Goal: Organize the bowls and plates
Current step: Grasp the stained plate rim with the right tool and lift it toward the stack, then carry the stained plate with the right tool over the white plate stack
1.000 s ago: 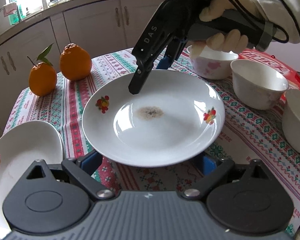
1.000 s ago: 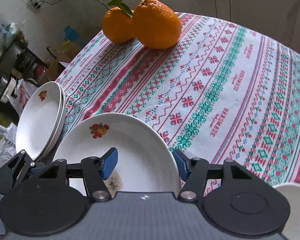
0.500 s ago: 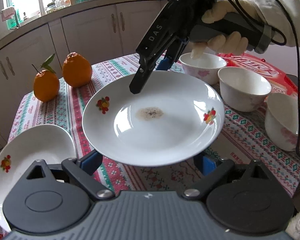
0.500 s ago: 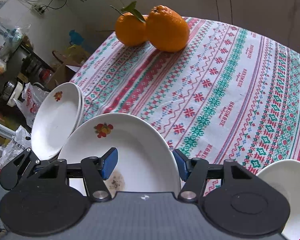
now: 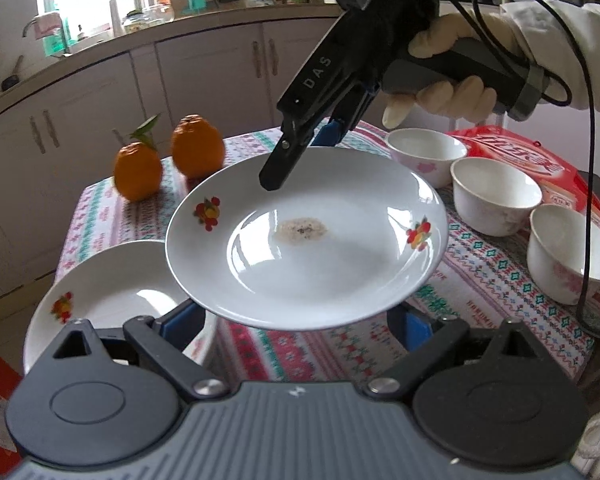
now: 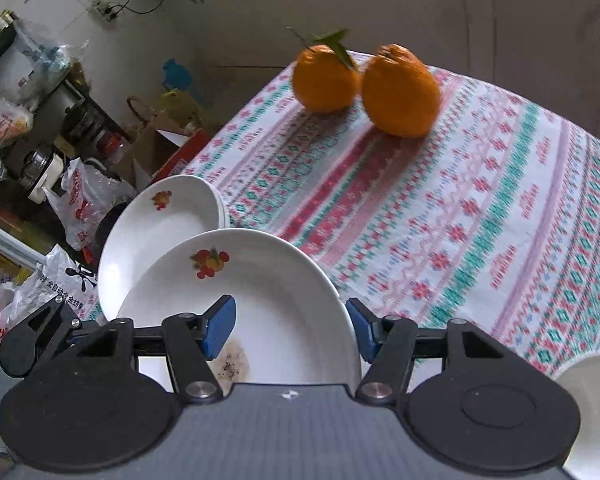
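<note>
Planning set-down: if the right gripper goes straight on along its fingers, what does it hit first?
Likely the tablecloth just past the held plate; the plate stack sits left of that line. Depth unclear.

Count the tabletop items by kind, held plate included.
Plates: 2 in plain sight, the lifted plate and the table plate; more may be stacked under the latter
Bowls: 3
Oranges: 2
Red packet: 1
Total: 8

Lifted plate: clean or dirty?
Dirty. The lifted plate has a brownish speckled stain at its centre; the rest looks clean white.
</note>
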